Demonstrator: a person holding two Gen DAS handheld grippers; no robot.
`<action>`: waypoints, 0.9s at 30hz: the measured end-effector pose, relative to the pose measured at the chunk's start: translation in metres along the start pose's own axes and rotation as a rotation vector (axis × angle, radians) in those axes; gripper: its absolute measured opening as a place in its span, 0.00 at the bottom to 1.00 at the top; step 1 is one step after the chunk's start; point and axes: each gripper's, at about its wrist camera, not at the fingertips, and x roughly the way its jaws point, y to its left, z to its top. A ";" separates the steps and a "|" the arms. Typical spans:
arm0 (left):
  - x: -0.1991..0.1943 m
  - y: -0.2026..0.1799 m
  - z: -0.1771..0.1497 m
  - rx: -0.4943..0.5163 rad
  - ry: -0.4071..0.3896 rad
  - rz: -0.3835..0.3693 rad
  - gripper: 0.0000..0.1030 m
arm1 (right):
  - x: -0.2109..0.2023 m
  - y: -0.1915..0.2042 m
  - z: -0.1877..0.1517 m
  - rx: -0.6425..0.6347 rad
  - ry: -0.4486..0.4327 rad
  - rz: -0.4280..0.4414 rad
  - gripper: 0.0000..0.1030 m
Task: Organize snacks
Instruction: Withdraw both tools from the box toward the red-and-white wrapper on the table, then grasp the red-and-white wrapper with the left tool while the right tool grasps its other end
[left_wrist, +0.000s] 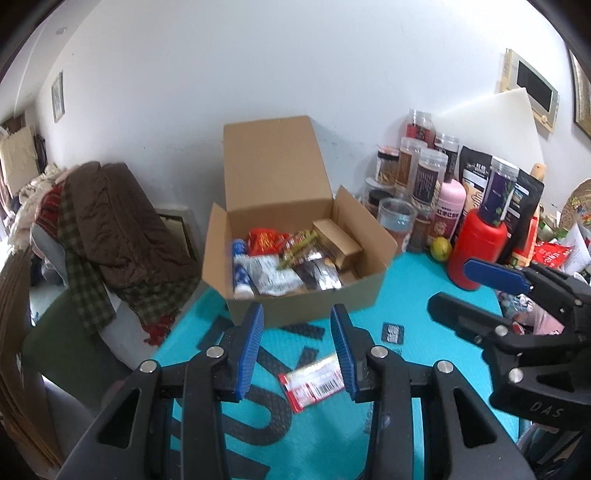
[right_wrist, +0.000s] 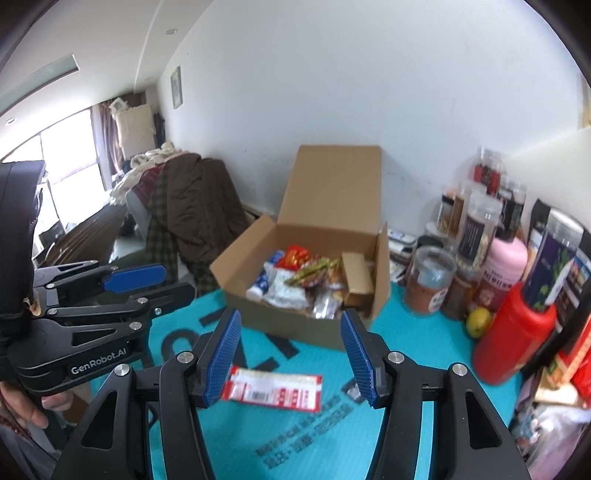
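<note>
An open cardboard box (left_wrist: 364, 288) (right_wrist: 280, 325) stands on the teal mat, holding several snack packets and a small brown carton. A red-and-white snack packet (left_wrist: 310, 384) (right_wrist: 273, 387) lies flat on the mat in front of the box. My left gripper (left_wrist: 297, 310) hovers over it, open, with nothing between its blue pads. My right gripper (right_wrist: 291, 315) is also open and empty, above the same packet. A small dark sachet (left_wrist: 393, 332) lies to the right of the packet. Each gripper shows in the other's view: right (left_wrist: 495, 280), left (right_wrist: 135, 277).
Jars, pouches, a pink bottle (left_wrist: 450, 210) and a red bottle (left_wrist: 476, 251) (right_wrist: 513, 332) crowd the right side by the wall. A yellow-green fruit (left_wrist: 441, 248) lies beside them. A chair with brown clothing (left_wrist: 110, 221) stands left of the table (left_wrist: 332, 424).
</note>
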 end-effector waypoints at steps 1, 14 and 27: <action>0.002 0.000 -0.004 -0.003 0.007 -0.006 0.36 | 0.002 0.000 -0.005 0.004 0.007 0.005 0.58; 0.055 0.002 -0.047 0.005 0.142 -0.064 0.36 | 0.049 -0.010 -0.056 0.075 0.151 0.033 0.58; 0.116 0.014 -0.085 -0.039 0.299 -0.091 0.36 | 0.111 -0.023 -0.098 0.072 0.309 0.043 0.66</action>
